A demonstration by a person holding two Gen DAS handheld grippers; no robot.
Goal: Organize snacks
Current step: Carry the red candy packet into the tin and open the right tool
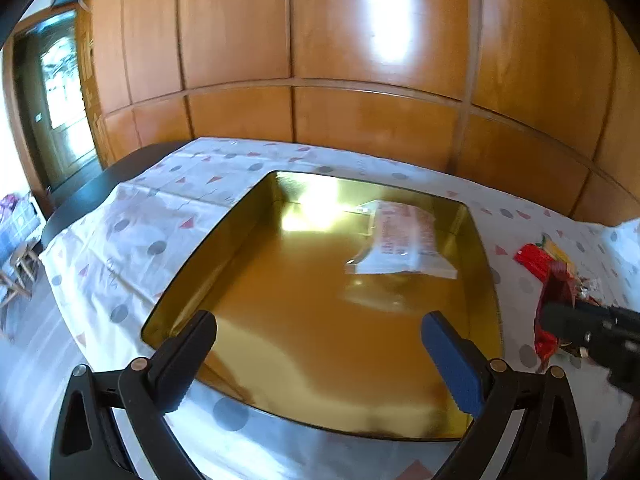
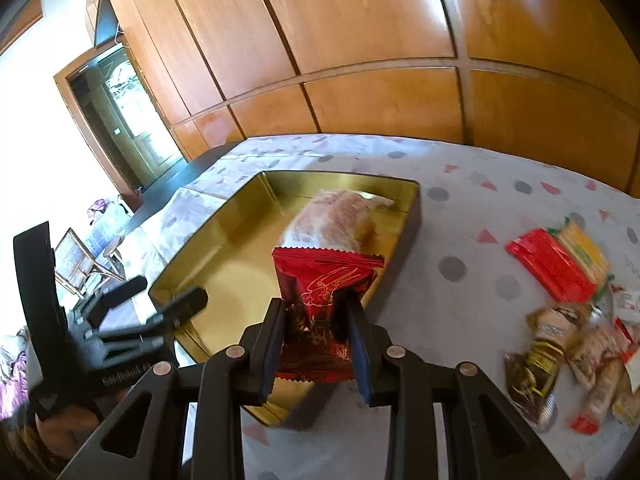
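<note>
A shallow gold tin tray (image 1: pixel 200 256) lies on the patterned tablecloth; it also shows in the right wrist view (image 2: pixel 224 248). One clear packet with pink print (image 1: pixel 404 240) lies in its far right corner, seen again in the right wrist view (image 2: pixel 336 216). My left gripper (image 1: pixel 318 334) is open and empty above the tray's near edge. My right gripper (image 2: pixel 314 312) is shut on a red snack packet (image 2: pixel 326 280), held over the tray's right rim. That packet and right gripper (image 1: pixel 560 312) show at the right in the left wrist view.
A red packet and a yellow packet (image 2: pixel 556 260) lie on the cloth right of the tray. A pile of several mixed snack packets (image 2: pixel 580 352) sits at the near right. A wooden panelled wall stands behind the table. The left gripper (image 2: pixel 168 304) shows at the tray's left.
</note>
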